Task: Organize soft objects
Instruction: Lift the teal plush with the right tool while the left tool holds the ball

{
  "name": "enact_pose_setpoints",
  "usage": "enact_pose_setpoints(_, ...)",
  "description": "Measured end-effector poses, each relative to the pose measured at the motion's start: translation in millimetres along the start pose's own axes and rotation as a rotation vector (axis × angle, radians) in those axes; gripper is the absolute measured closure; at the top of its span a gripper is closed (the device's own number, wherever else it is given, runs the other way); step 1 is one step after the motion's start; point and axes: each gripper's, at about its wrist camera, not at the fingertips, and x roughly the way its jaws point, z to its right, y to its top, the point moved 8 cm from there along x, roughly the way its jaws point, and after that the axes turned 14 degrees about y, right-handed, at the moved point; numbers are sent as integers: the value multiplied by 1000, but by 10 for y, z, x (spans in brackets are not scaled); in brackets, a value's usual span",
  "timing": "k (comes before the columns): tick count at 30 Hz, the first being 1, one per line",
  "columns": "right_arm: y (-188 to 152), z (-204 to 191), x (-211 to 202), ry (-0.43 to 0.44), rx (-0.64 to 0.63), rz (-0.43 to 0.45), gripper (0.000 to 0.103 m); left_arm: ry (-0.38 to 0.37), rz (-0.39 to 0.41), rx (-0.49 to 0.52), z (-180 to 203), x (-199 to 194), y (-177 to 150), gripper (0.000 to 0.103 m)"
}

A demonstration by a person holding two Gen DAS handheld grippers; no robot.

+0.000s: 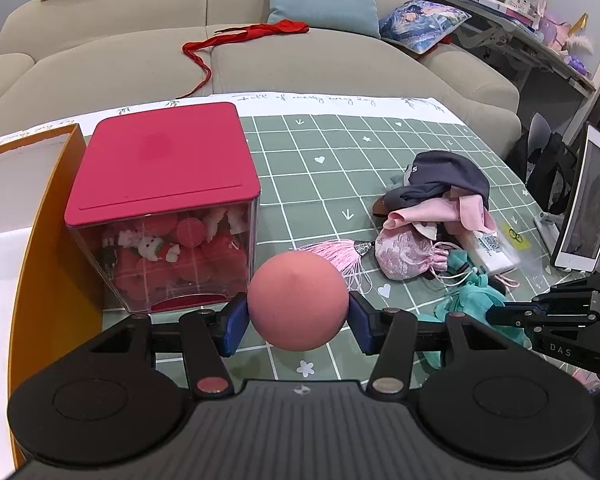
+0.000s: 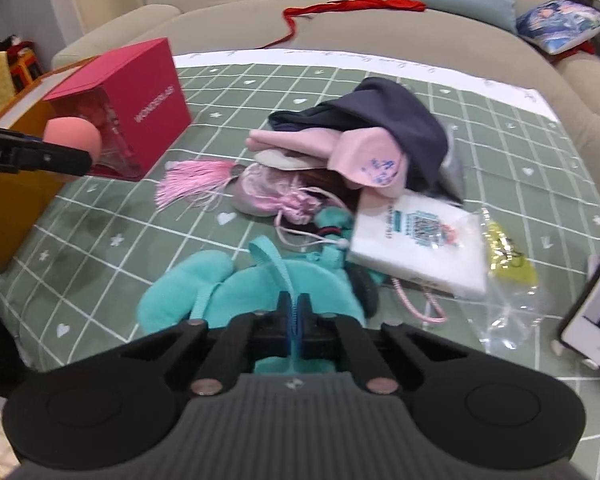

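My left gripper (image 1: 298,320) is shut on a pink foam ball (image 1: 298,300), its blue pads pressing both sides, just right of a clear box with a red lid (image 1: 160,168) that holds red plush toys. My right gripper (image 2: 296,312) is shut on the ribbon strap of a teal plush pouch (image 2: 204,284) lying on the green checked tablecloth (image 2: 100,216). The right wrist view also shows the ball (image 2: 74,138) at the left, next to the red box (image 2: 140,96). Beyond the pouch lies a pile: a navy cloth (image 2: 392,120), a pink cloth (image 2: 364,156), a pink brocade pouch (image 2: 268,192) and a pink tassel (image 2: 192,180).
An open orange box (image 1: 40,220) stands at the table's left edge. A white tissue pack (image 2: 416,244), a clear plastic bag (image 2: 508,280) and a propped tablet (image 1: 584,204) sit at the right. Behind the table is a beige sofa (image 1: 300,60) with cushions and a red ribbon (image 1: 236,38).
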Motion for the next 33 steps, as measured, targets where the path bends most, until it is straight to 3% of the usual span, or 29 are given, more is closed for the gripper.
enact_pose_setpoints(3,37,-5,-51,-19,38,27,103,-4,1,-5,1,-19,4,43)
enact_pose_setpoints(8,32,52,-62,-112,221,39,103,10,-9,-12,-22,-29,11,43)
enact_pose_setpoints(11,38,15,-68,-143,262,32,103,-1,-56,-43,-49,-9,-7,46)
enact_pose_setpoints(14,39,8,-78,-206,297,13,103,-10,-51,-75,-83,-33,0,46)
enact_pose_setpoints(17,66,-20,-134,-201,327,30,103,51,-36,-26,-72,-61,17,47)
enact_pose_setpoints(26,211,-148,-308,-209,352,64,103,101,-38,16,-71,-159,41,46)
enact_pose_setpoints(30,345,-271,-439,-200,342,97,103,150,-88,33,-130,-196,54,46)
enact_pose_setpoints(33,494,-383,-565,-211,320,130,103,145,-72,24,-185,-292,107,46)
